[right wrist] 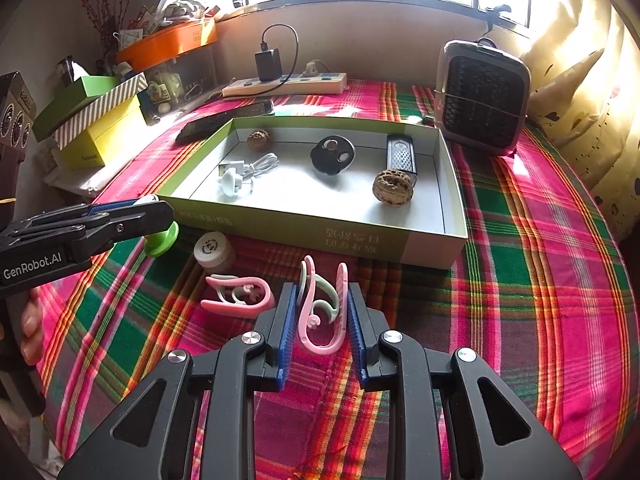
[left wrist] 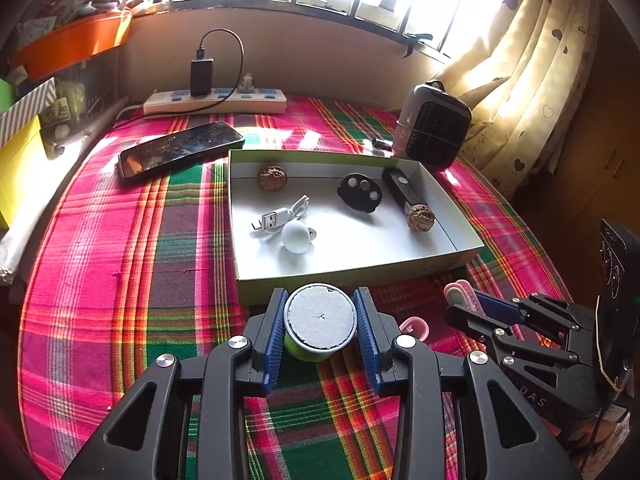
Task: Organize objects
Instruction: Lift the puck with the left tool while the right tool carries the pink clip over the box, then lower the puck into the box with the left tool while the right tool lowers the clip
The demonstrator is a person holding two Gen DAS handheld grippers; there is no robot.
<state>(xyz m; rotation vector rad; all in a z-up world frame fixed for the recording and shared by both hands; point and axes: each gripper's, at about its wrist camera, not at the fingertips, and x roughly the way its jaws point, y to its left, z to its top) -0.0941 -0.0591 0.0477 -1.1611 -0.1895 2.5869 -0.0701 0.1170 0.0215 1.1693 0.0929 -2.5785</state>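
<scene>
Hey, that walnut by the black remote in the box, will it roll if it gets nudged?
Probably. The walnut is rounded and sits loose on the smooth white floor of the box, so a nudge likely rolls it. Its ridged shell should grip fairly well. It looks stiff and light.

A woven plaid cloth [right wrist: 520, 240] covers the table. On it sits a cardboard box [right wrist: 320, 236] with a matt white inside, and at its 5 o'clock lies a rough, wrinkled walnut [right wrist: 393, 191]. The phone [left wrist: 180, 150], at the box's 10 o'clock, is glossy. Smooth pink plastic clip [right wrist: 322, 312]; ridged blue pads [right wrist: 289, 332]; black plastic arms with shiny metal rivets.
</scene>
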